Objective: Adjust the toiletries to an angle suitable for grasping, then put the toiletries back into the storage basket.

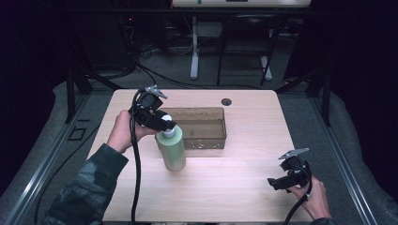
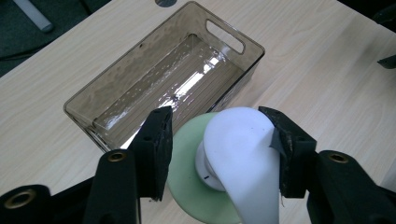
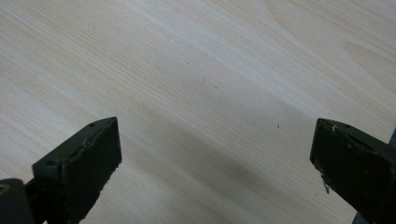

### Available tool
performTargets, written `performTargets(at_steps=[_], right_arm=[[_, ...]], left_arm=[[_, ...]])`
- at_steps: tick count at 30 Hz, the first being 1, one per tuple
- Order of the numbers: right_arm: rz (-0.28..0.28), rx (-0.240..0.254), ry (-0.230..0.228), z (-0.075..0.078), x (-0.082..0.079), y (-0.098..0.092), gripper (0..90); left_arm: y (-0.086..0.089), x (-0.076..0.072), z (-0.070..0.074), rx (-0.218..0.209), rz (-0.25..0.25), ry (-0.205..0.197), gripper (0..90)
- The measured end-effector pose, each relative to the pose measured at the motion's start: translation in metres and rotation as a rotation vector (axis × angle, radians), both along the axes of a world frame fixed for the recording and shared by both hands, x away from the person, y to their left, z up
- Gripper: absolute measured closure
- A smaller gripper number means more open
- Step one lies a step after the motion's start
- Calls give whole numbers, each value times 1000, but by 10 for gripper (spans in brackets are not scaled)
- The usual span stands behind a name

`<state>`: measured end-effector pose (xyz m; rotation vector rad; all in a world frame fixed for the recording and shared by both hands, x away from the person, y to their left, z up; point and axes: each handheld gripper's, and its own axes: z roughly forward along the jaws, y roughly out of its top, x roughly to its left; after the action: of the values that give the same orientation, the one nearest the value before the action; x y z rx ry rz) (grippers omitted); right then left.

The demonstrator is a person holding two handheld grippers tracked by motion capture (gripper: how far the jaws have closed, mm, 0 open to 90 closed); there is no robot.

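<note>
- High view: your left tool [image 1: 162, 123] sits at the pump head of the green bottle [image 1: 172, 151], which stands upright on the surface [image 1: 244, 183] just in front of the smoky clear bin [image 1: 205, 123], touching or nearly so at the bin's front-left corner. Right tool [image 1: 278, 183] rests low near the front-right edge, well apart from the bottle.
- Judgement: step in hand looks like lifting the bottle by its top to move it into the bin. Grip is on the pump, not the body, so lift straight up & slow; the bottle may swing or the head may turn.
- Left tool view: jaws partly open, either side of the white pump head [image 2: 243, 154]; right jaw touches it, left jaw seems just beside the green shoulder. Can't tell if the squeeze is firm. Close square on the neck below the spout if you can.
- Bin has nothing in it, handle slot [image 2: 225, 36] at the far end. The near wall stands in the way: clear its rim before going fwd.
- Right tool view: jaws wide open, holding nothing, bare wood between them. Keep it parked.
- Cable hole [image 1: 226, 101] behind the bin, no obstacle.
</note>
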<state>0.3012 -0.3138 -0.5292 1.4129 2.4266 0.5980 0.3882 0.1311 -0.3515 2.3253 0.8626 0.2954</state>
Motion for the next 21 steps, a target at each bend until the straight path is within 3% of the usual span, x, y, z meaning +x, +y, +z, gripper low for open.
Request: performTargets(at_steps=[9,21], right_arm=[[-1,2,2,0,0,0,18],[2,5,1,0,0,2,16]], left_arm=[[-4,0,4,18,-31,28,614],[-8,4,9,82,-59,58,624]])
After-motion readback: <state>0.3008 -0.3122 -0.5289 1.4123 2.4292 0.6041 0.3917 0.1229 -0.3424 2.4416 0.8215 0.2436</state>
